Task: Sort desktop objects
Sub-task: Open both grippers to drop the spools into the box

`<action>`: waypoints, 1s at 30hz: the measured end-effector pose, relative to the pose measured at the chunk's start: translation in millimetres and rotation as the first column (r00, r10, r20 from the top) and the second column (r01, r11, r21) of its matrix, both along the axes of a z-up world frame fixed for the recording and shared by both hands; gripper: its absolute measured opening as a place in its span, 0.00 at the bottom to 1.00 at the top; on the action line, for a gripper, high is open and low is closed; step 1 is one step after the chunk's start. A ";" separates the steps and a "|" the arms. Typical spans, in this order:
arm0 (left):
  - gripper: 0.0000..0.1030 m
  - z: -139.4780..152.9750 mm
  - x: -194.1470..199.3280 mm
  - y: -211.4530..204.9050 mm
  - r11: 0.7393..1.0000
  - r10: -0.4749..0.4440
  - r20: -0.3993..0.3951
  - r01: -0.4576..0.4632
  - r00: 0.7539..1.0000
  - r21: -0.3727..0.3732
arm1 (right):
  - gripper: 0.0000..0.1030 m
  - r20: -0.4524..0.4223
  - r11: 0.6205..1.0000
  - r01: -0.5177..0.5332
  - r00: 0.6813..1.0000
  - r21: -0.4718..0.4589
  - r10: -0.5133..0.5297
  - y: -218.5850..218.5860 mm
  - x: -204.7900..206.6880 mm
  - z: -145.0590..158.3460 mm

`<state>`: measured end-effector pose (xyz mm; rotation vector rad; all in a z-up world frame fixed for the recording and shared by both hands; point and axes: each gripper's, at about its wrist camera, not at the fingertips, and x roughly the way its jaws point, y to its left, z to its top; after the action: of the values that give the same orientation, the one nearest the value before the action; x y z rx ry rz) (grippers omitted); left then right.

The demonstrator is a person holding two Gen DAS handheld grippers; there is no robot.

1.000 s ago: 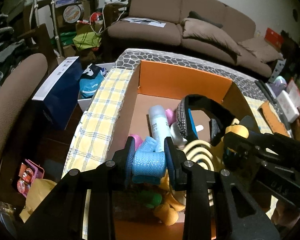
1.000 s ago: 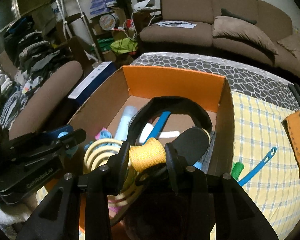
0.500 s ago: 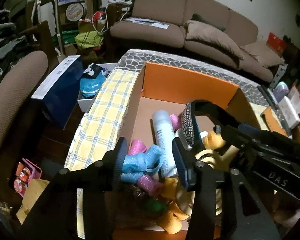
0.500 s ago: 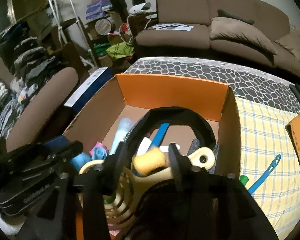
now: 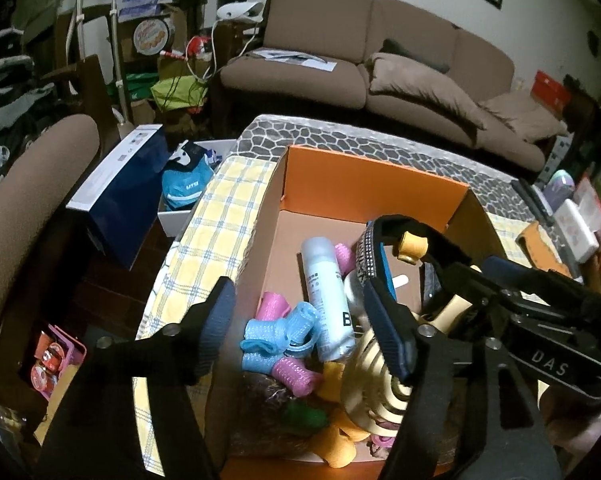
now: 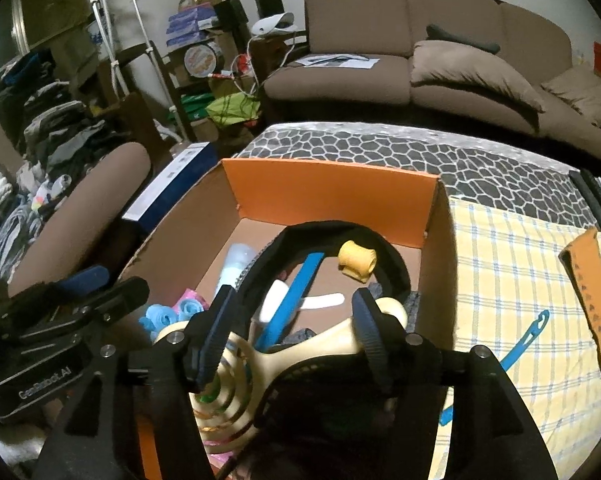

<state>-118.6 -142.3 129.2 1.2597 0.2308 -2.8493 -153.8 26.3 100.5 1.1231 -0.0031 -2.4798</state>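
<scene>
We hold both grippers over an orange cardboard box [image 5: 364, 184] on a yellow checked cloth [image 5: 216, 228], with a brown sofa [image 6: 420, 48] behind. Our left gripper [image 5: 300, 330] has its jaws opening, and nothing is between them; the blue hair rollers [image 5: 276, 336] lie below in the box, beside pink rollers [image 5: 292, 372] and a white spray can [image 5: 324, 300] on which only a dark letter "B" reads. Our right gripper [image 6: 292, 330] also has its jaws opening and grips nothing; the yellow roller [image 6: 356, 260] rests against a black headband [image 6: 396, 264] further into the box, above a cream spiral paddle [image 6: 228, 392] and a blue comb [image 6: 296, 300]. The neighbouring gripper's body reads "GenRobot.AI" in the right wrist view and "DAS" in the left. A second blue comb [image 6: 520, 344] lies on the cloth outside the box.
</scene>
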 end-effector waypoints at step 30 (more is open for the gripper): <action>1.00 9.9 2.2 21.4 1.000 -0.019 -0.024 0.019 1.000 0.003 | 0.99 -0.048 0.995 0.086 0.995 0.049 -0.083 46.6 5.8 9.0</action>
<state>-116.4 -120.9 139.0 1.2354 0.2254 -2.8832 -147.9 72.9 109.5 1.1085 0.0265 -2.5935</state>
